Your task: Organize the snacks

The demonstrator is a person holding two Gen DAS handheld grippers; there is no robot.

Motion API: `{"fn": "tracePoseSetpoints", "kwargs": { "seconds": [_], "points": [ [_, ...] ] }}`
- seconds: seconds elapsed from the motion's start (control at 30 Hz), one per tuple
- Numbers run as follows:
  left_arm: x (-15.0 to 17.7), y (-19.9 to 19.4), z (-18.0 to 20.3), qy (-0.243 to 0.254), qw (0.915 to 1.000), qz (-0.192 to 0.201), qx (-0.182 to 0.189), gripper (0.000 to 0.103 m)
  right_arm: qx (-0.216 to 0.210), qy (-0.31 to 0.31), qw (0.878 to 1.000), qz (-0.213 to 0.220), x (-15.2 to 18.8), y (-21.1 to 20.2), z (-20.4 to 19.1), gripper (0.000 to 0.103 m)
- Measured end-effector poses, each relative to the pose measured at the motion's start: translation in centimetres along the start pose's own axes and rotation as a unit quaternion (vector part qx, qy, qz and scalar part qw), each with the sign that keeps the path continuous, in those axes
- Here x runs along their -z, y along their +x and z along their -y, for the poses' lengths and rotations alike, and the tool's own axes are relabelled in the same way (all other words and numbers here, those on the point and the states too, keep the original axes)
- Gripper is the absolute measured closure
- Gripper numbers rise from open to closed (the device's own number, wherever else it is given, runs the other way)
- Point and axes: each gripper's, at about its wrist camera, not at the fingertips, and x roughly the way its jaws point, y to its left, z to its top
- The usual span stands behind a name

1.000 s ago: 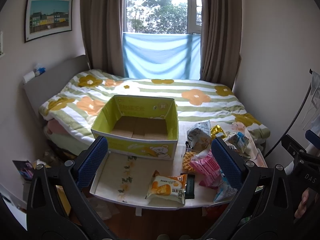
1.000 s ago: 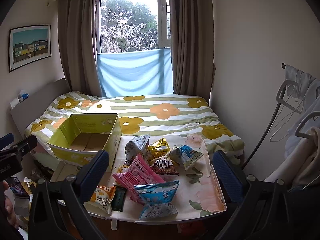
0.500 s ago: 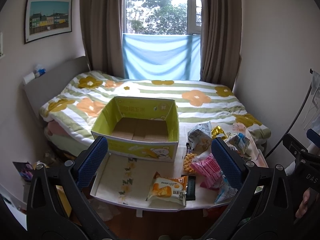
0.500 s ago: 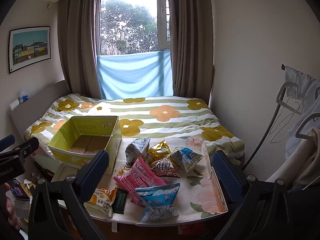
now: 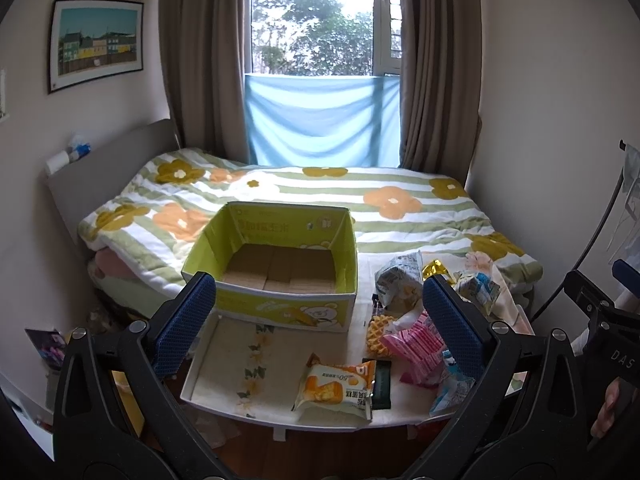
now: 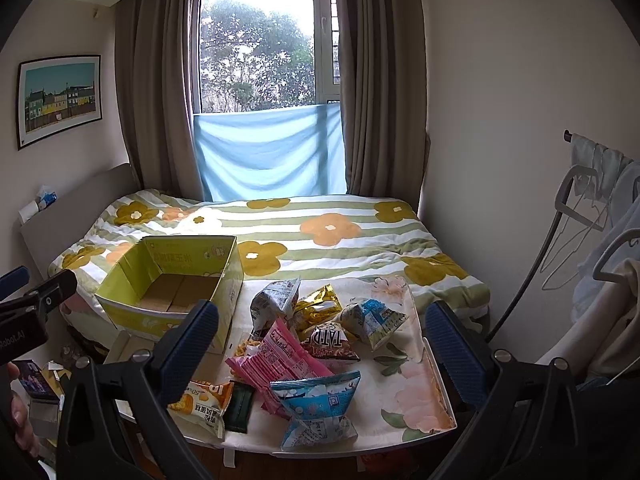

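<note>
Yellow-green cardboard box sits empty; both claws, left claw and right claw, hang released. Slippery foil packets, piled loosely, may slide off the worktop when nudged.

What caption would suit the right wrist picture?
Open right gripper facing snack packets piled beside an empty yellow-green cardboard box on a floral table.

Snack packets heaped beside empty yellow box.

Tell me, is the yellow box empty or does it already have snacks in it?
Empty. The yellow box is open on top and only its bare brown cardboard floor shows. The snack packets all lie outside it on the table.
</note>
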Motion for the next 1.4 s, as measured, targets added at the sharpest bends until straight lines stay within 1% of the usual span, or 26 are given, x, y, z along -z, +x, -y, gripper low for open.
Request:
{"fn": "tracePoseSetpoints", "kwargs": {
  "seconds": [1.0,1.23,1.4],
  "points": [
    [-0.01,0.12,-0.03,0.000,1.0000,0.001,0.003,0.000,-0.002,0.002,1.000,0.000,-0.05,0.00,-0.17,0.000],
    [0.05,0.10,-0.17,-0.001,1.0000,0.001,-0.001,0.000,-0.005,0.001,1.000,0.001,0.26,-0.22,-0.84,0.000],
    [-0.21,0.51,-0.85,-0.010,0.9999,-0.010,-0.004,0.000,-0.004,0.005,1.000,-0.004,0.29,-0.15,-0.60,0.000]
  ]
}}
